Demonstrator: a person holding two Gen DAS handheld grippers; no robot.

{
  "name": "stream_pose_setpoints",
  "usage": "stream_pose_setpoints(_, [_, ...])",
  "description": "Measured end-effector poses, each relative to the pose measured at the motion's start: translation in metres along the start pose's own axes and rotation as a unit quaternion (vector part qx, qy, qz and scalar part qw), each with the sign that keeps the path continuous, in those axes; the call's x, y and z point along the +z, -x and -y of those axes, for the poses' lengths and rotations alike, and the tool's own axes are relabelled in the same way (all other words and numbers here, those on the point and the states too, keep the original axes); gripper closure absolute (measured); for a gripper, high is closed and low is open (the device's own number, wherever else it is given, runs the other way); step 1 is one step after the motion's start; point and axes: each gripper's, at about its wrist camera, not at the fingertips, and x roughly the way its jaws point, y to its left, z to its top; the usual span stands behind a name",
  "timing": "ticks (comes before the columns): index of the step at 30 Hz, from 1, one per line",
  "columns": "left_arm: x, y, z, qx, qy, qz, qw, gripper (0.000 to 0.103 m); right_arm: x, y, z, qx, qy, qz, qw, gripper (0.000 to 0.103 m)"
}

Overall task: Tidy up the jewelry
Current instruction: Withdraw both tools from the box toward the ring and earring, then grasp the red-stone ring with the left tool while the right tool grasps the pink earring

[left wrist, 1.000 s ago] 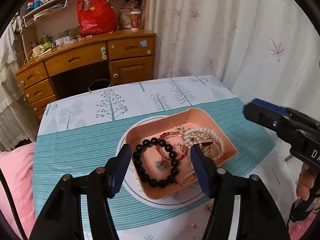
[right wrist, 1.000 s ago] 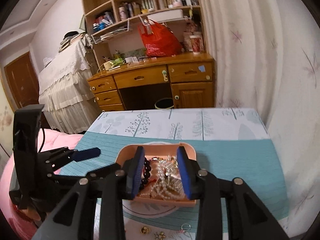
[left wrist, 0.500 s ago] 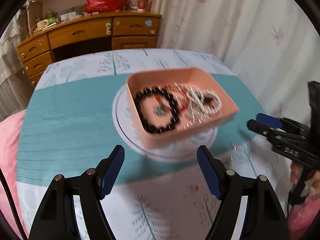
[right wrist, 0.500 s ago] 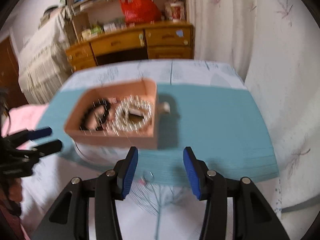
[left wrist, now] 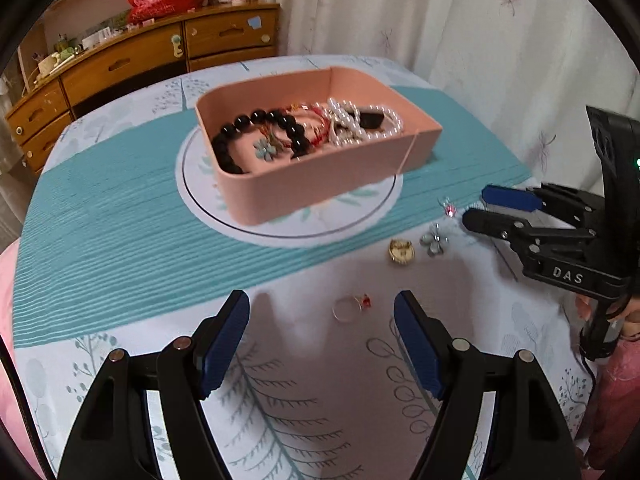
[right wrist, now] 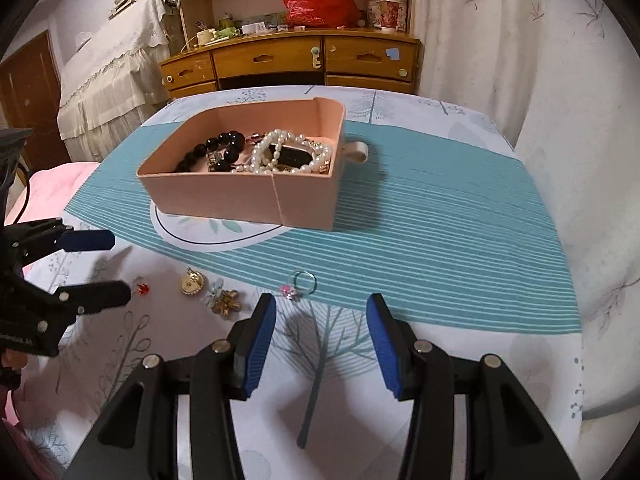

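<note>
Both grippers are down low over the near edge of the table, which wears a teal-striped cloth with white tree-print borders. The left gripper has its blue-padded jaws spread apart with nothing clamped; a thin ring with a small red stone lies on the cloth between the fingertips, untouched. The right gripper is released too, jaws parted and empty, and just beyond its tips sits a silver ring with a pink stone.

Between the two tools, near the front edge, more loose pieces are scattered: a round gold earring, a gold-and-pale flower-shaped brooch, and a tiny red charm.

Toward the middle of the table stands the open salmon-pink rectangular plastic box, resting on a white round mat. Inside it: a black bead bracelet, a white pearl strand heaped toward one end, a small blue flower piece and red thread strands.

At the far side of the room stands a wooden desk with drawers.
</note>
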Motion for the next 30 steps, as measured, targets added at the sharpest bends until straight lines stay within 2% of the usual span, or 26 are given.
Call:
stream_pose_setpoints(6, [-0.003,-0.006,0.01,-0.003,-0.019,-0.009,0.9998,0.04,0.001,-0.005,-0.01,-0.007,0.021,0.012,1.0,0.056])
stream_pose_setpoints(9, [-0.003,-0.007,0.015,0.003,-0.033,-0.007,0.9994,0.049,0.002,-0.008,-0.015,-0.008,0.029,0.014,0.999,0.056])
stream_pose_setpoints(15, [-0.003,-0.009,0.026,0.027,-0.061,-0.002,0.9978,0.053,0.0,-0.011,-0.02,-0.022,0.04,0.013,0.999,0.059])
stream_pose_setpoints(19, [-0.002,-0.011,0.029,0.022,-0.067,0.001,0.9975,0.061,0.001,-0.012,-0.02,-0.011,0.036,0.013,0.999,0.068])
stream_pose_setpoints(23, [0.0,-0.012,0.033,0.017,-0.075,0.002,0.997,0.083,0.002,-0.012,-0.026,0.002,0.047,0.013,0.999,0.087])
stream_pose_setpoints(25, [0.0,-0.012,0.035,0.018,-0.075,0.003,0.997,0.084,0.002,-0.012,-0.03,0.003,0.054,0.012,0.998,0.092])
stream_pose_setpoints(30, [0.0,-0.013,0.034,0.018,-0.066,0.002,0.9976,0.084,0.003,-0.013,-0.027,0.012,0.037,0.008,0.999,0.097])
